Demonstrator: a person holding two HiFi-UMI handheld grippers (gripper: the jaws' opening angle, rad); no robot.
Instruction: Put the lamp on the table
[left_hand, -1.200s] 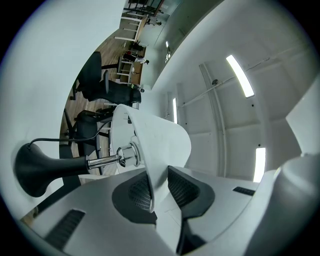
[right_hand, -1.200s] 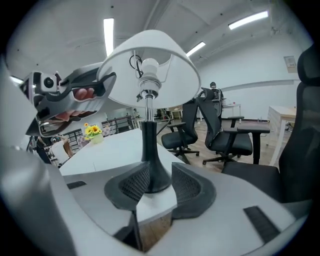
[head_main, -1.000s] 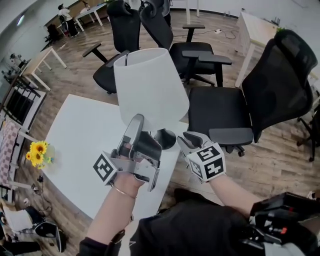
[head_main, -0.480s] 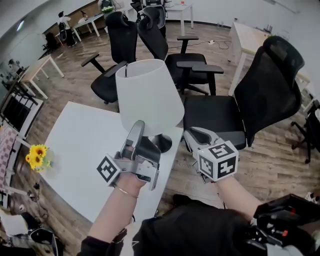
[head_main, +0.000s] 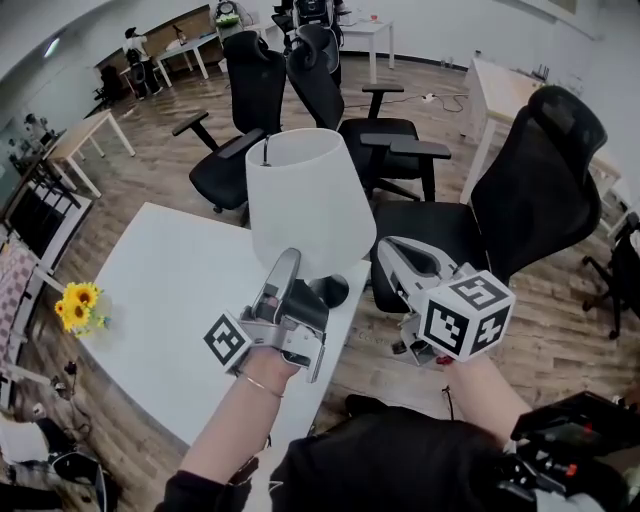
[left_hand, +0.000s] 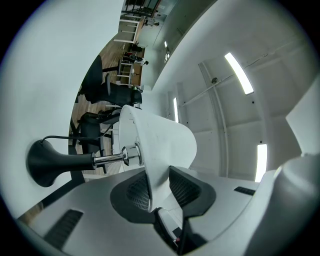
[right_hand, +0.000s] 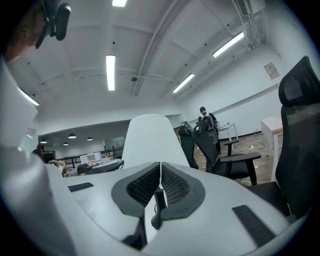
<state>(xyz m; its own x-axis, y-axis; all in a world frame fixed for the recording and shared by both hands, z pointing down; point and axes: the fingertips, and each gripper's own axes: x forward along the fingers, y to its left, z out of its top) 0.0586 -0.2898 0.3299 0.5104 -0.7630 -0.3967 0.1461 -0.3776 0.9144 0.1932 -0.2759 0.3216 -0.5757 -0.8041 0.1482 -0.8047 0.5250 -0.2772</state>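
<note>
Closest in, the left hand-held gripper (head_main: 288, 262) reaches up to the lamp (head_main: 310, 215). Its jaws have just been opening. The thin rim of the white shade (left_hand: 165, 142) sits between the pads, but they look loose on it, not pinching. The right hand-held gripper (head_main: 392, 250) is up in the air near the shade, on the chair side. Its jaws have just closed & are together w/ nothing in them.

Next out, the lamp stands upright on the white desk (head_main: 170, 290). Its black base (head_main: 332, 291) looks flat on the top, but v. near the desk's edge. So I think the job is nearly done, & the step in hand is letting go.

How to do it well, I think: open the left jaws wide first, so no pad rubs the shade. Then pull straight back, slow, w/o lifting or twisting. The shade is big & high up, so a small tug could rock the whole lamp, & it could drop off that edge. The shut right one is close enough to steady the shade if it wobbles. A gentle push of the base further in may be smart too.

Further off, yellow flowers (head_main: 78, 305) sit at the desk's left side, well apart from the lamp. Past the desk are black chairs (head_main: 530, 180) on a wood floor (head_main: 560, 330).
</note>
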